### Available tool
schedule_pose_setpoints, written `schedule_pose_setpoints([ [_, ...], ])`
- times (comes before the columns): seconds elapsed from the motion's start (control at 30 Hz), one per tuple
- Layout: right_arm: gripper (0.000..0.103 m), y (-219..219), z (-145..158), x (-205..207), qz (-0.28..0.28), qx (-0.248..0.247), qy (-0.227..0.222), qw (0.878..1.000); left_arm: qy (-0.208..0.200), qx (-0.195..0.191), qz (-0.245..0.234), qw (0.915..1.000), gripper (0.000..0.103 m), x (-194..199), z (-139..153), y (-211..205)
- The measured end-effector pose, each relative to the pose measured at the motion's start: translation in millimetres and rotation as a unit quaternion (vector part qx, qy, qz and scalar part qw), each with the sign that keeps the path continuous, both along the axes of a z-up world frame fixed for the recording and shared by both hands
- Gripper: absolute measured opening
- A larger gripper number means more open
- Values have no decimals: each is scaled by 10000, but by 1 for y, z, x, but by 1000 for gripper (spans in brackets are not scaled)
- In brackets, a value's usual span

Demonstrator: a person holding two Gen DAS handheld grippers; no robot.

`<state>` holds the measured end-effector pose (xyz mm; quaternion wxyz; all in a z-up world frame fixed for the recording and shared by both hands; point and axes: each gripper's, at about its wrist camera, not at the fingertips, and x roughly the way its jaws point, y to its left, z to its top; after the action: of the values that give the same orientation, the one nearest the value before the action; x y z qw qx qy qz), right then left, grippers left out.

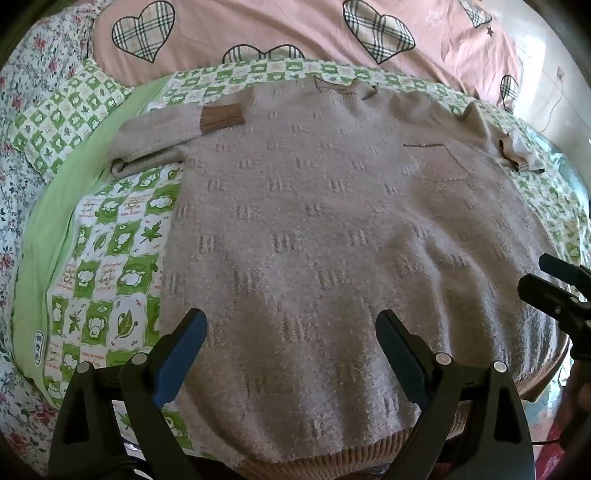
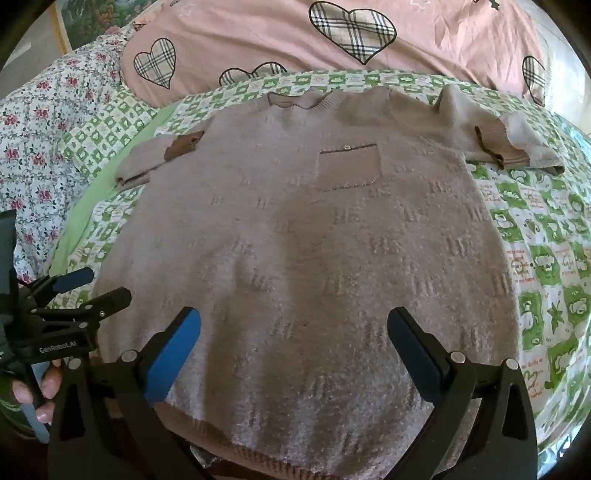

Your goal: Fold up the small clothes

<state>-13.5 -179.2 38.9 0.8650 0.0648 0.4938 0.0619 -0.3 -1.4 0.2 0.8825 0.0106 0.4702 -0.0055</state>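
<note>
A small beige knitted sweater (image 1: 314, 229) lies flat, front up, on a green-and-white checked mat (image 1: 110, 236); it also shows in the right wrist view (image 2: 303, 240). It has a chest pocket (image 2: 349, 166). Its left sleeve (image 1: 162, 136) is folded in with a brown cuff; the right sleeve (image 2: 498, 136) lies bunched at the shoulder. My left gripper (image 1: 291, 332) is open and empty above the hem (image 1: 332, 454). My right gripper (image 2: 295, 328) is open and empty above the hem too, and its fingers (image 1: 554, 284) show at the right edge of the left wrist view.
A pink quilt with plaid hearts (image 1: 295, 33) lies behind the mat. A floral sheet (image 1: 22, 110) covers the bed to the left. A hand (image 2: 33, 391) holds the left gripper's handle. The checked mat (image 2: 535, 258) extends right of the sweater.
</note>
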Motion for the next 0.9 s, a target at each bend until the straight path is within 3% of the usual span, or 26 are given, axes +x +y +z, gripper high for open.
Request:
schedule_pose_setpoints([
  [0.9,101,3,6,1,-4,23,5,10000,-27,-16,7,10000,93,1,2,0],
])
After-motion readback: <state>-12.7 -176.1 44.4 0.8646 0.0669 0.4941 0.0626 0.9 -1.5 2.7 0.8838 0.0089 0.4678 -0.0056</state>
